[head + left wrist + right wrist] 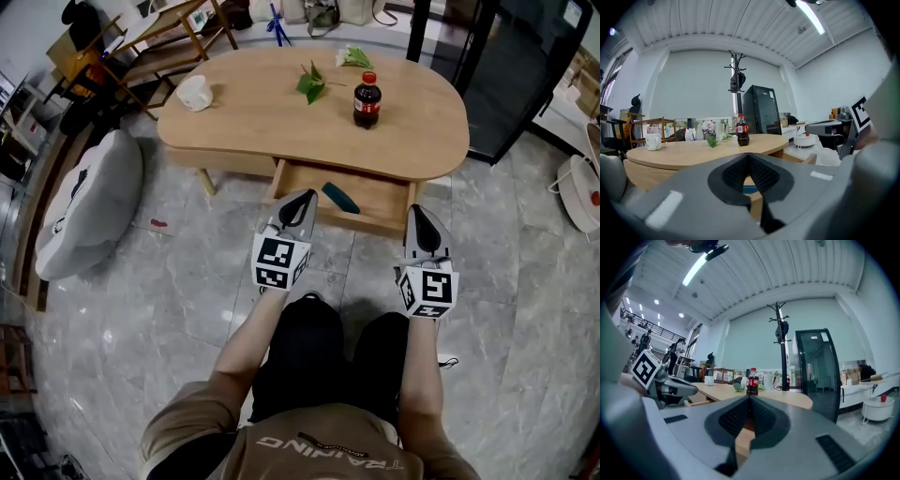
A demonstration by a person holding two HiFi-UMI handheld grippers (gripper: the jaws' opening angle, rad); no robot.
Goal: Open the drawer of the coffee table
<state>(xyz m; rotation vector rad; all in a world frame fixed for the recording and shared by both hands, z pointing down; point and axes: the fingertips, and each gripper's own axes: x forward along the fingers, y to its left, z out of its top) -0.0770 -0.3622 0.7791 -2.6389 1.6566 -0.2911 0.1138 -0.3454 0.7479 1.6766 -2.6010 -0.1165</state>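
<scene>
Already drawer stood out at counter's six o'clock edge, so left claw and right claw hovered closed, empty, by its front.

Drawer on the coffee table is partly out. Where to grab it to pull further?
Likely best: pinch the drawer front panel's top edge, midway along, from above on the person's side. That lip is exposed and no handle shows.

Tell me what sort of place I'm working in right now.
Probably a lab or studio hall set up as a living room: a low wooden coffee table with its drawer open, a grey floor cushion on the polished tile floor, and a high ribbed ceiling with a strip light.
</scene>
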